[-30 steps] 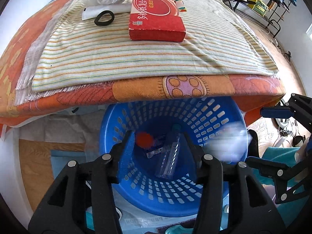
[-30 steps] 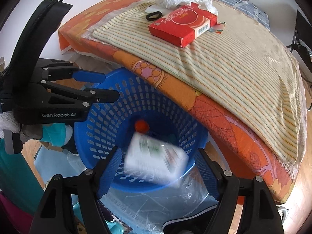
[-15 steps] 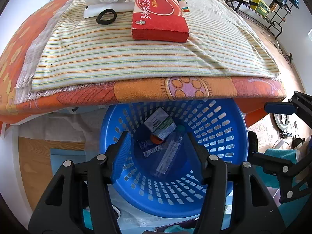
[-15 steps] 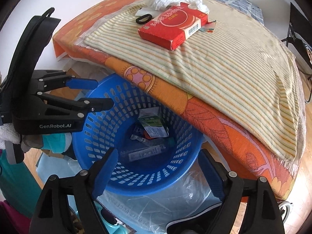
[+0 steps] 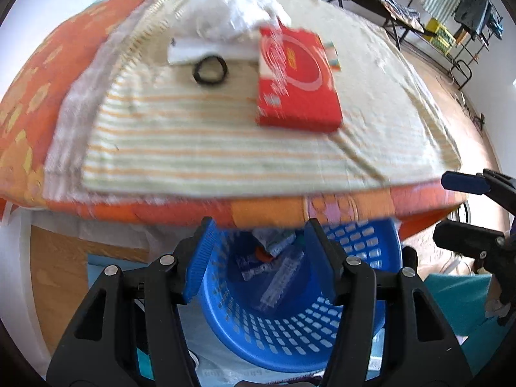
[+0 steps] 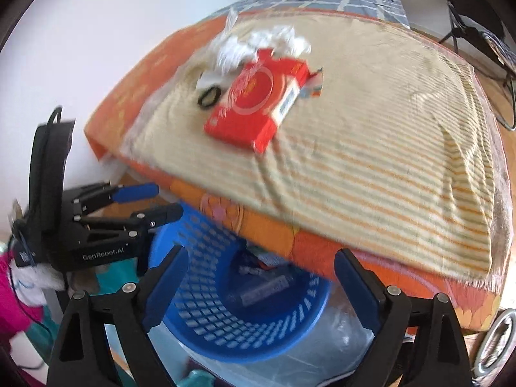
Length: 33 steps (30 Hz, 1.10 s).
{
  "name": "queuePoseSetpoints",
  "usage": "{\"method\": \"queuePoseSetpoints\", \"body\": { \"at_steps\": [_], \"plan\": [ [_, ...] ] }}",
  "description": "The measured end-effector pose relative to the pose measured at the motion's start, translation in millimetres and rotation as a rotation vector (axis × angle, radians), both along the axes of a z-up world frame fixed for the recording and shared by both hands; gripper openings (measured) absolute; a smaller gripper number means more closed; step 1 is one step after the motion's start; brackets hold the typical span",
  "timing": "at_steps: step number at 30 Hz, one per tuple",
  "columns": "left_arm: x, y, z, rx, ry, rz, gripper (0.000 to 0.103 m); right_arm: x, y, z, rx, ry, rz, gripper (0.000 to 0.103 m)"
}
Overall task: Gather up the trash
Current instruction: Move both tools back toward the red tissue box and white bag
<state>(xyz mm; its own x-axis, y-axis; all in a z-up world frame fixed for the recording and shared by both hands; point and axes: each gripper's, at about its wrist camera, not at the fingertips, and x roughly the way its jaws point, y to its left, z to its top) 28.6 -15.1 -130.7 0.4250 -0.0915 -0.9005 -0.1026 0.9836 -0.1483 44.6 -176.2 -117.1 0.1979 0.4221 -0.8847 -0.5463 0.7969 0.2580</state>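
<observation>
A blue plastic basket (image 5: 354, 277) (image 6: 200, 316) stands on the floor under the bed's edge, with a clear bottle (image 5: 282, 282), a small carton and wrappers inside. On the striped cloth lie a red box (image 5: 295, 79) (image 6: 258, 96), a black ring (image 5: 209, 71) (image 6: 209, 95), a white packet (image 5: 193, 52) and crumpled white plastic (image 5: 235, 19) (image 6: 258, 43). My left gripper (image 5: 258, 261) is open and empty above the basket; it also shows in the right wrist view (image 6: 154, 201). My right gripper (image 6: 258, 287) is open and empty over the basket; it also shows in the left wrist view (image 5: 458, 206).
The orange patterned bed (image 6: 354, 251) overhangs the basket. A clear plastic sheet (image 6: 338, 338) lies on the wooden floor under the basket. Chairs and a drying rack (image 5: 451, 25) stand at the far right. A white wall (image 6: 96, 32) is on the left.
The small carton dropped from my right gripper into the basket. Both grippers then rose and tilted up toward the bed top; the view is blurred with motion.
</observation>
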Motion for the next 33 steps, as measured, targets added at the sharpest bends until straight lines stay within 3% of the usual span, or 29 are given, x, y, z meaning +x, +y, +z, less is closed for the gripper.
{"method": "queuePoseSetpoints", "body": {
  "at_steps": [12, 19, 25, 29, 33],
  "plan": [
    [48.6, 56.8, 52.2, 0.002, -0.122, 0.094, 0.059, 45.1, 16.5, 15.2, 0.149, 0.055, -0.116, 0.097],
    [91.6, 65.6, 66.3, -0.04, -0.159, 0.093, 0.059, 60.0, 28.7, 9.2, 0.16, 0.076, -0.147, 0.098],
    [131.5, 56.6, 62.7, -0.076, -0.126, 0.097, 0.059, 69.5, 31.7, 2.5, 0.149, 0.082, -0.163, 0.098],
    [154.8, 57.2, 54.7, -0.1, -0.098, 0.143, 0.075, 77.2, 32.2, 1.4, 0.159, 0.084, -0.186, 0.098],
    [173.6, 62.6, 46.2, -0.127, -0.073, 0.195, 0.075, 83.6, 32.7, 0.0, 0.163, 0.083, -0.198, 0.098]
  ]
}}
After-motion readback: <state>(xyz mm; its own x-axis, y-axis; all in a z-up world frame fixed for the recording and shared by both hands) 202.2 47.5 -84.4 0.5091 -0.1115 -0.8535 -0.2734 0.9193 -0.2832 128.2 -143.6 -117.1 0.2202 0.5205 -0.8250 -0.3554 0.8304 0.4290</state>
